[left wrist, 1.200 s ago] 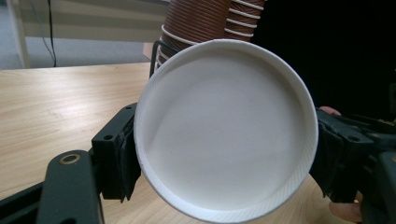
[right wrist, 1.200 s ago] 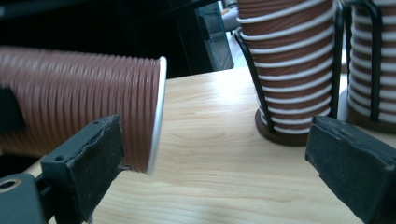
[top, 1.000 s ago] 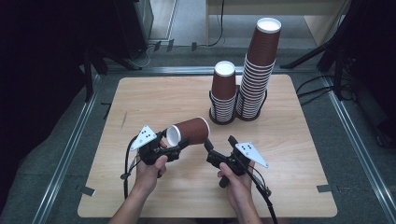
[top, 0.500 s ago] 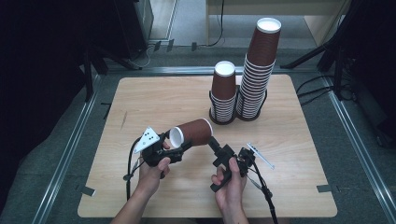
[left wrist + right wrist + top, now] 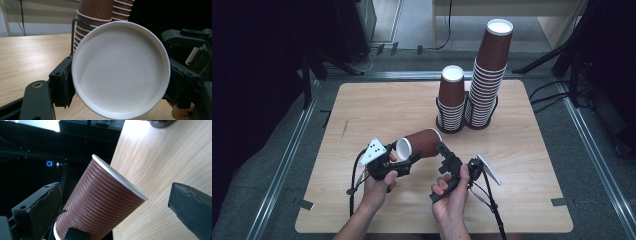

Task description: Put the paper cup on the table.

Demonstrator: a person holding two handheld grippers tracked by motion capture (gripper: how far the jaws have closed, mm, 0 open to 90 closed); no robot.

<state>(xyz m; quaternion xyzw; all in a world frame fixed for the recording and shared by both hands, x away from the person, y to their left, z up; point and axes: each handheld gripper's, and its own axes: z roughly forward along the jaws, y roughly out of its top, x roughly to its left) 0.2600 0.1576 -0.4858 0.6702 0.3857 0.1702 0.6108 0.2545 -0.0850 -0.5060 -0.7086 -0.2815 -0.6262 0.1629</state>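
A brown ribbed paper cup [image 5: 422, 142] lies sideways above the table, and my left gripper [image 5: 404, 153] is shut on it near its white rim. In the left gripper view the cup's white inside [image 5: 120, 70] faces the camera, with a black jaw pressed on each side of the rim. My right gripper [image 5: 444, 155] is at the cup's closed end, open. In the right gripper view the cup [image 5: 100, 205] lies between the widely parted jaws of my right gripper [image 5: 117, 202], apart from both.
Two stacks of brown cups stand in black wire holders at the back right of the wooden table [image 5: 377, 110]: a short stack [image 5: 451, 100] and a tall stack [image 5: 489, 70]. Cables trail from both grippers toward the front edge.
My right gripper has turned and moved left up to the cup's closed end, so its jaws now flank the cup. The left gripper and the cup have barely moved.
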